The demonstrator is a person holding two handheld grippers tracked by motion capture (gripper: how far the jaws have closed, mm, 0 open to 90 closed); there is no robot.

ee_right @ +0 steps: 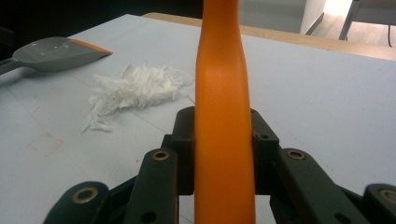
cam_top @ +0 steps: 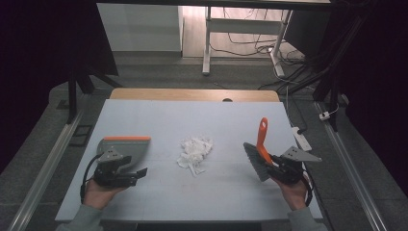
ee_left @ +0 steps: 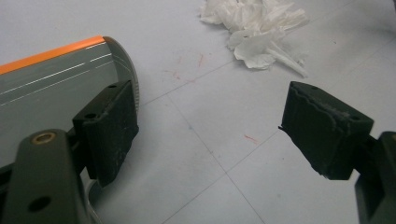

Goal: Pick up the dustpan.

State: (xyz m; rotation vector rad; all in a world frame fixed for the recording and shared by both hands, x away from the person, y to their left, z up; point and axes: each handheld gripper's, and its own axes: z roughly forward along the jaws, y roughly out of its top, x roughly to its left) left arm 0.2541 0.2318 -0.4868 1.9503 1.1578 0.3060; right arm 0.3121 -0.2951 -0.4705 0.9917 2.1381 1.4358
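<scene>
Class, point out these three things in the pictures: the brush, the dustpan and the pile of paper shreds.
brush [ee_right: 223, 93], right gripper view, on its orange handle.
dustpan [cam_top: 127, 147], high view, on its grey tray.
pile of paper shreds [cam_top: 195, 150], high view, on its middle.

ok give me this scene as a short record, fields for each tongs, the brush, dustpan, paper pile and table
left tongs: open, nothing between them, beside the dustpan
right tongs: shut on the brush handle
brush: orange handle, grey bristles, held up at the right of the table
dustpan: grey with orange edge, lying flat at the left
paper pile: white shreds in the middle, between dustpan and brush
table: pale blue-grey top
</scene>
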